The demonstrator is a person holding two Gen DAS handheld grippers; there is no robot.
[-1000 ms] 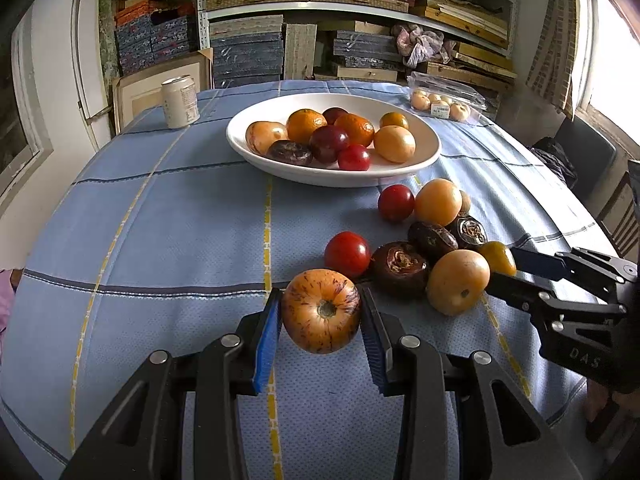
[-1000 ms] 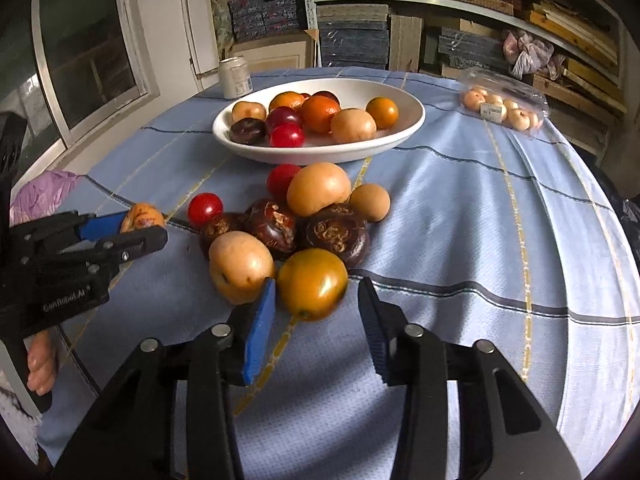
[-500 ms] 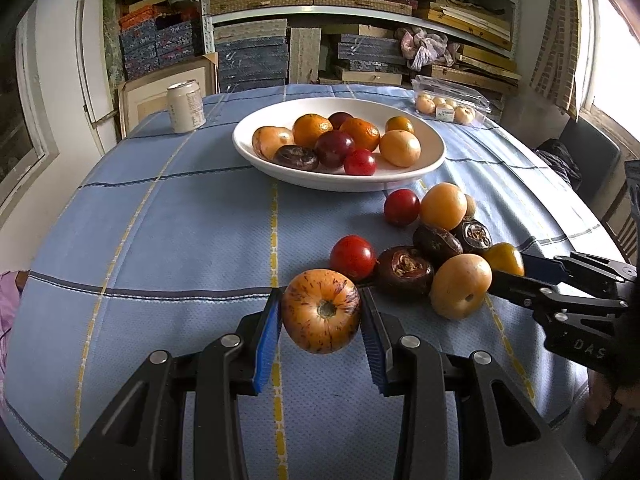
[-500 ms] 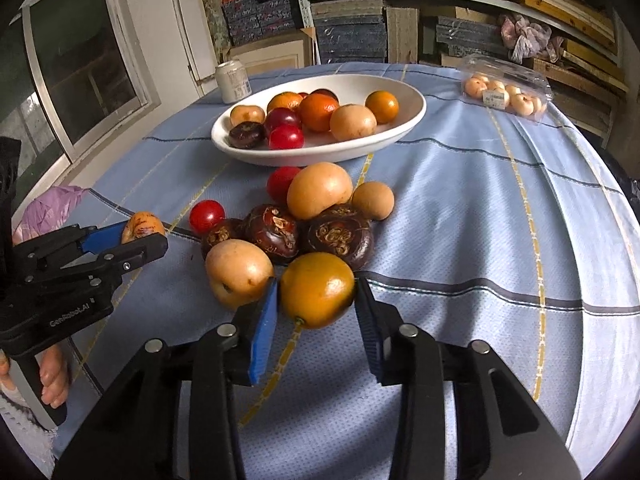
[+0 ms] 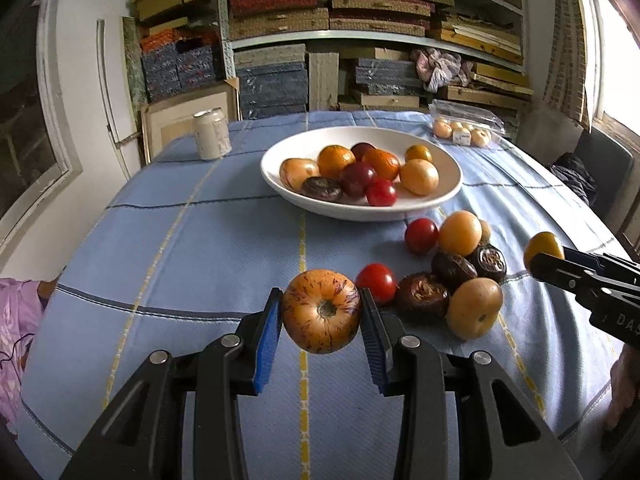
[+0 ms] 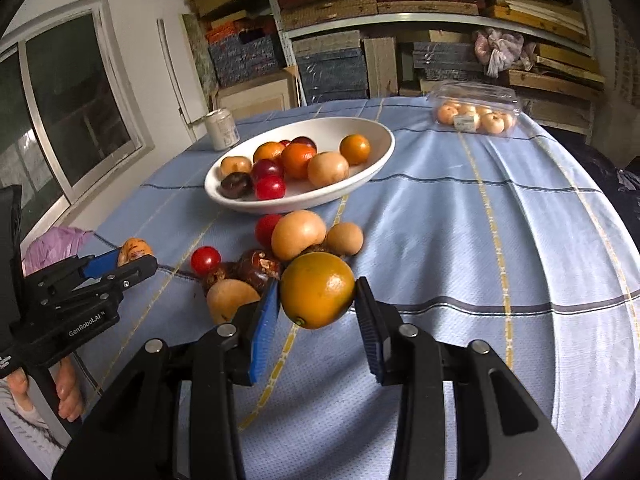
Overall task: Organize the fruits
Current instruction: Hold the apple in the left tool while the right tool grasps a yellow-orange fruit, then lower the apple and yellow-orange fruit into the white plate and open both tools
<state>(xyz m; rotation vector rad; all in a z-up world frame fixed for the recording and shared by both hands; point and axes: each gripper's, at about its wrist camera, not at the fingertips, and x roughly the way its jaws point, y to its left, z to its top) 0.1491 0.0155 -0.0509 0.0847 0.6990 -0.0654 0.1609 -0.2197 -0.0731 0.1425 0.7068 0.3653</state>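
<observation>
the right gripper (image 6: 316, 300) had closed on the orange fruit (image 6: 317, 289) and lifted it clear of the loose pile (image 6: 280, 256) in front of the white bowl (image 6: 372, 168), where it sat a second before. the left gripper (image 5: 321, 320) still clamped the streaked fruit (image 5: 321, 310) above the cloth, short of the bowl. judging by this, 2 fruits were ready to carry to the bowl, with roughly 7 left in the pile.

Black claws (image 5: 321, 332) w/ blue ribbed pads (image 5: 267, 340), silver screws, white lettering.
</observation>
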